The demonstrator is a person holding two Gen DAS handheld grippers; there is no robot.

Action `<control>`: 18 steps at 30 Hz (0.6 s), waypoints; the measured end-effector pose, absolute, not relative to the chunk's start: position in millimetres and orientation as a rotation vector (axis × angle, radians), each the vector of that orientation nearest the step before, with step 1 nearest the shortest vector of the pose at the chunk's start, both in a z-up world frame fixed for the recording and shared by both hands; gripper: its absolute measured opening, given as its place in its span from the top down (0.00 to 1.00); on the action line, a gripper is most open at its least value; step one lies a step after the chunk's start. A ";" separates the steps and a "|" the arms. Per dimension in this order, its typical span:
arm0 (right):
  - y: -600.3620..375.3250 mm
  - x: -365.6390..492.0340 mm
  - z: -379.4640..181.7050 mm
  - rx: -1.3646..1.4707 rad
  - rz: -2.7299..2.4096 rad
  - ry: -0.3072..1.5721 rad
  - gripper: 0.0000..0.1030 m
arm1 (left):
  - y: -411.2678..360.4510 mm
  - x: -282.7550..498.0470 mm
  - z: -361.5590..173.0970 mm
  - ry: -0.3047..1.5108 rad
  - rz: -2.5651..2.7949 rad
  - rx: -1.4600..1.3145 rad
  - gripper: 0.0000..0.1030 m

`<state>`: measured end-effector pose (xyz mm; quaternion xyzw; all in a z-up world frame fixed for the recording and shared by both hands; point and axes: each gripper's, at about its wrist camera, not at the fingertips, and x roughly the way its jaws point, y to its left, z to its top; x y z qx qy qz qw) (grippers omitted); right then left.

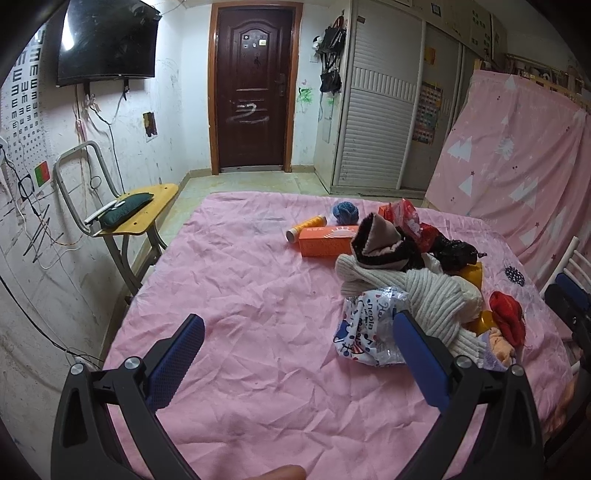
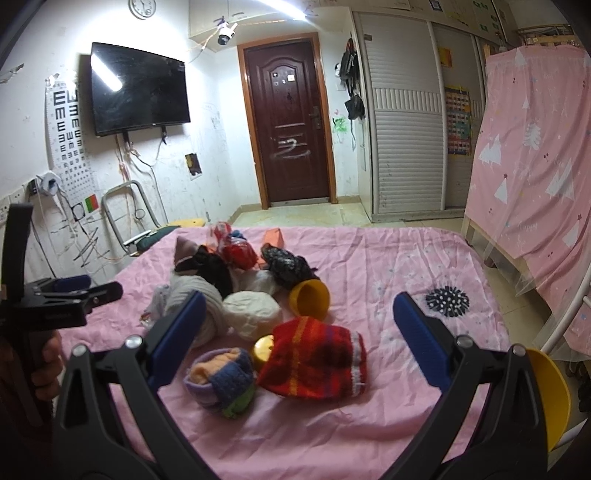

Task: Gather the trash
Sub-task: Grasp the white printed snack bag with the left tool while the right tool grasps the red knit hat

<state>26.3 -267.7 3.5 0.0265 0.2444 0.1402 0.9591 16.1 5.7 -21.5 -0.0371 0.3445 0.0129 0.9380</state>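
Crumpled printed plastic wrapper (image 1: 364, 332) beside cream knit, red snack packets (image 1: 408, 218) behind pile

Ahead of me at 12 o'clock stands a dark brown door (image 2: 290, 122) in an orange-brown frame, with white scribbles across its middle. At 10 o'clock a black TV (image 2: 138, 88) hangs on the scuffed white wall, reflecting a strip light, with an eye chart (image 2: 68, 133) beside it and a round clock (image 2: 142, 8) above. Below, at 9 o'clock, a wooden chair (image 1: 144, 210) with a metal frame carries a dark green cushion. At 1 o'clock, white slatted wardrobe doors (image 2: 404, 122) run along the wall. At 3 o'clock hangs a pink tree-print curtain (image 2: 535, 155). The floor (image 2: 310, 216) is pale tile. A wrinkled pink bedsheet (image 1: 236, 295) spreads below.
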 end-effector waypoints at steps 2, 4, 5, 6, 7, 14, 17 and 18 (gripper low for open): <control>-276.7 29.9 -0.3 0.071 0.269 0.531 0.06 | 2.5 18.2 -25.0 0.717 0.008 -0.076 0.08; -285.0 32.3 -5.1 0.089 0.268 0.561 0.06 | -3.2 19.9 -28.3 0.731 -0.023 -0.065 0.08; -287.6 34.0 -6.4 0.094 0.267 0.572 0.06 | -6.7 20.9 -29.6 0.737 -0.036 -0.059 0.08; -291.7 35.9 -8.8 0.100 0.261 0.586 0.06 | -10.8 22.1 -31.3 0.745 -0.054 -0.055 0.08; -294.7 36.6 -10.2 0.102 0.255 0.592 0.06 | -13.7 22.8 -32.5 0.749 -0.066 -0.055 0.09; -294.1 49.6 -20.8 0.053 0.246 0.661 0.06 | -28.0 38.9 -45.4 0.802 -0.085 -0.040 0.27; -284.1 56.4 -27.2 -0.013 0.253 0.701 0.06 | -29.4 45.4 -50.8 0.834 -0.077 -0.042 0.34; -281.2 58.4 -29.1 -0.023 0.260 0.715 0.06 | -31.5 47.3 -53.1 0.843 -0.071 -0.028 0.41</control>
